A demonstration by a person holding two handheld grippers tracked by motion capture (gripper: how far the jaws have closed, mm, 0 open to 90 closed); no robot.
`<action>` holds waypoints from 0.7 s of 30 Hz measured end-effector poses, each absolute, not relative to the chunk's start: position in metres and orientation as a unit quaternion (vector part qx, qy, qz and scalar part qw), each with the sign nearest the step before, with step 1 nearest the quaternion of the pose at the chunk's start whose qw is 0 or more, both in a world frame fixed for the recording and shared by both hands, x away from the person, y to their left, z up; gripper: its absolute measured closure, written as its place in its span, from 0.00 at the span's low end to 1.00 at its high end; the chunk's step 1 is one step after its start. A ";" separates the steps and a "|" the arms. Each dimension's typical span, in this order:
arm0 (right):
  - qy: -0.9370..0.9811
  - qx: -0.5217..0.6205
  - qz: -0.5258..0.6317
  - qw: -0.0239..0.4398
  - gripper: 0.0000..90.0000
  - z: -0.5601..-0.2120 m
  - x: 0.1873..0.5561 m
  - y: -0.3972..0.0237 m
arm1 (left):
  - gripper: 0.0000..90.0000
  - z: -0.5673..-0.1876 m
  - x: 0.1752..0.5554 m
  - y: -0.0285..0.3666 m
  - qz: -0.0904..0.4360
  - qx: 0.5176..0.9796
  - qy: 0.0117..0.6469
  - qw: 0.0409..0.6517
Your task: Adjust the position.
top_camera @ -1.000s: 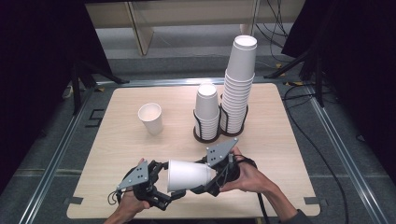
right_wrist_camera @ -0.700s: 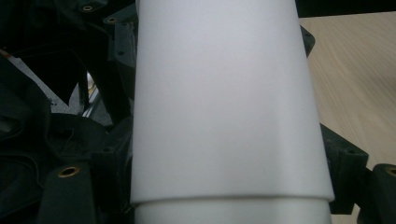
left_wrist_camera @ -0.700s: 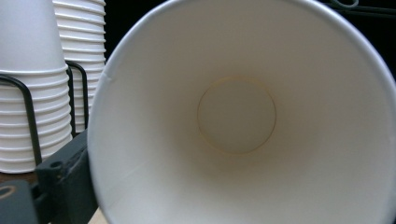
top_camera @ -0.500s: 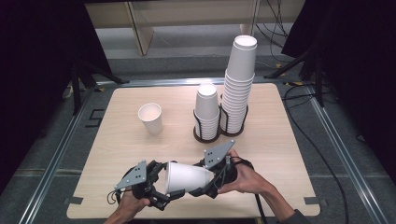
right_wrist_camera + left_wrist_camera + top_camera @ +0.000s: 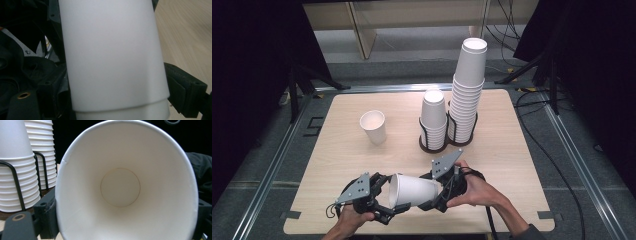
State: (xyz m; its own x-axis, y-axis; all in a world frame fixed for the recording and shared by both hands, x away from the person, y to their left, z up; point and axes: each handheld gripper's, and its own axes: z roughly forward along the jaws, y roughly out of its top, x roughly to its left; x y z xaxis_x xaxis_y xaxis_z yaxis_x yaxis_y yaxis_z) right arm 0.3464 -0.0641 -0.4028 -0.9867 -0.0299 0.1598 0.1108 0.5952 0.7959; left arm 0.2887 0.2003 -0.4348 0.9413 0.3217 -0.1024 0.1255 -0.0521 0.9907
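Two grippers meet over the near edge of the table point(image 5: 337, 150), with one cup point(image 5: 412, 191) lying on its side between them, lifted clear of the wood. The right gripper point(image 5: 439, 192) closes its jaws on the narrow base end; in the right gripper view the cup point(image 5: 112, 57) stands between two black jaws pressed against its wall, and a step near its bottom suggests a second cup nested inside. The left gripper point(image 5: 379, 202) sits at the rim, mouth turned toward it; whether its jaws pinch the rim or merely flank it cannot be told. Judgement: the sideways hold, base in one tool and rim at the other, suits pulling nested cups apart. In the left gripper view the cup point(image 5: 125, 187) is plain white paper, round-mouthed, its inner floor clean, with a slight crease at the rim's left. Farther off, a single cup point(image 5: 373, 126) stands upright, mouth up, well apart. Beyond, a wire holder point(image 5: 434, 145) carries a short stack point(image 5: 433, 117) and, just beside it, a tall stack point(image 5: 468, 90), both inverted.
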 end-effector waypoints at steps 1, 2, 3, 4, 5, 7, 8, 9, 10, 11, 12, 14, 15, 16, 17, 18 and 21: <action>-0.893 -0.023 -0.445 0.072 0.17 -0.402 0.347 -0.066 | 0.14 -0.434 0.289 0.201 0.074 0.723 0.156 0.669; -0.894 -0.020 -0.444 0.065 0.17 -0.401 0.347 -0.067 | 0.14 -0.434 0.289 0.200 0.072 0.720 0.157 0.672; -0.896 -0.024 -0.438 0.065 0.17 -0.399 0.347 -0.069 | 0.14 -0.435 0.289 0.200 0.072 0.719 0.156 0.674; -0.897 -0.025 -0.437 0.062 0.18 -0.398 0.347 -0.071 | 0.14 -0.434 0.289 0.200 0.075 0.722 0.157 0.670; -0.897 -0.023 -0.437 0.058 0.17 -0.396 0.347 -0.072 | 0.14 -0.433 0.288 0.201 0.078 0.728 0.158 0.662; -0.897 -0.029 -0.437 0.052 0.17 -0.392 0.347 -0.076 | 0.14 -0.432 0.289 0.202 0.082 0.734 0.158 0.656; -0.897 -0.028 -0.438 0.047 0.18 -0.391 0.348 -0.078 | 0.14 -0.432 0.289 0.202 0.085 0.736 0.160 0.652; -0.899 -0.030 -0.436 0.030 0.18 -0.388 0.348 -0.080 | 0.14 -0.433 0.290 0.202 0.085 0.735 0.161 0.653; -0.901 -0.031 -0.433 0.022 0.18 -0.386 0.348 -0.081 | 0.14 -0.433 0.290 0.202 0.084 0.739 0.167 0.648; -0.901 -0.032 -0.432 0.018 0.18 -0.385 0.348 -0.082 | 0.14 -0.433 0.290 0.202 0.087 0.744 0.168 0.641; -0.901 -0.034 -0.433 0.013 0.18 -0.383 0.348 -0.083 | 0.14 -0.433 0.291 0.202 0.090 0.749 0.167 0.635; -0.902 -0.039 -0.430 0.005 0.18 -0.381 0.348 -0.084 | 0.14 -0.434 0.292 0.201 0.094 0.755 0.173 0.626; -0.904 -0.041 -0.426 -0.002 0.18 -0.380 0.347 -0.084 | 0.14 -0.434 0.292 0.202 0.096 0.763 0.177 0.614; -0.907 -0.038 -0.420 -0.012 0.18 -0.380 0.347 -0.084 | 0.14 -0.435 0.293 0.201 0.097 0.763 0.178 0.614; -0.909 -0.040 -0.416 -0.018 0.18 -0.380 0.347 -0.083 | 0.14 -0.434 0.292 0.201 0.104 0.772 0.182 0.600; -0.912 -0.038 -0.407 -0.028 0.18 -0.380 0.346 -0.082 | 0.14 -0.434 0.293 0.201 0.109 0.779 0.182 0.590; -0.918 -0.027 -0.394 -0.043 0.18 -0.381 0.343 -0.077 | 0.14 -0.434 0.293 0.200 0.119 0.792 0.195 0.566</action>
State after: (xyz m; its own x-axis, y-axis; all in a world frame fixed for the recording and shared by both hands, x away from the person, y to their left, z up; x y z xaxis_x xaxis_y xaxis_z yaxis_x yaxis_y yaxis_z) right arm 0.3429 -0.0772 -0.3809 -0.9947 0.0845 -0.0579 0.0162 0.6877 0.7258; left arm 0.2929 0.2000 -0.4340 0.8959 0.4431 -0.0321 0.1739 -0.2835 0.9431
